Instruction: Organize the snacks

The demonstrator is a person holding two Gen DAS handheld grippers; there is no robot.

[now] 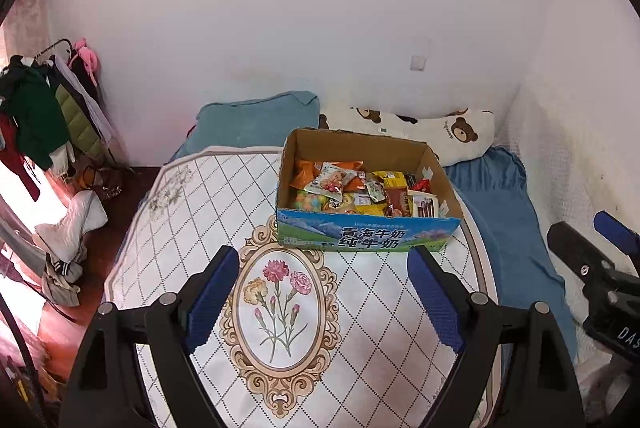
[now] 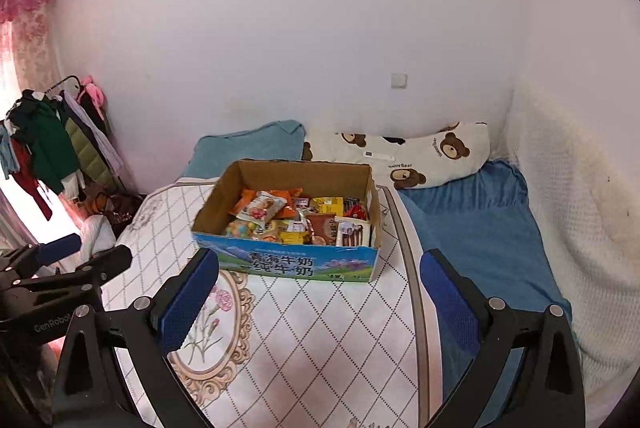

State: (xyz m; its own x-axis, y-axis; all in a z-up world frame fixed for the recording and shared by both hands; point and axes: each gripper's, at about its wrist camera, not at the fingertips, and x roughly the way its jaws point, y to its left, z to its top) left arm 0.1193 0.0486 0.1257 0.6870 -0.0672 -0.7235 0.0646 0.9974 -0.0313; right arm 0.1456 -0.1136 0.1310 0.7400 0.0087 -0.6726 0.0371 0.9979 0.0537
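Two claws are hovering over one bed, and the left wrist view is showing the left claw (image 1: 322, 302) spread wide, its blue pads well apart and holding nothing, touching nothing. It is pointing along the flower-patterned mattress (image 1: 192, 212) toward a cardboard box (image 1: 366, 232), an old milk carton with its top flaps gone. The snacks (image 1: 360, 192) are lying inside that box in a loose heap: orange bags, yellow packets, a brown pouch, and a pack of sticks at the near right corner. None is showing on the mattress outside it. The open top is probably why the box is serving here, since a claw can be coming straight down into it. The right claw (image 1: 600, 248) is sitting at the far right edge, over the blue sheet (image 1: 508, 228).

The right wrist view is showing the right claw (image 2: 320, 302) opened just as wide, also empty, and aimed at the same box (image 2: 304, 264) from slightly to the right. The snacks (image 2: 296, 218) are looking jumbled rather than sorted, overlapping each other. This could fit snacks already gathered into the box, or a heap waiting to be arranged; the views are not settling which. The left claw (image 2: 80, 256) is lying low at the left edge. Behind the box, a bear-print pillow (image 2: 400, 152) is resting against the wall.
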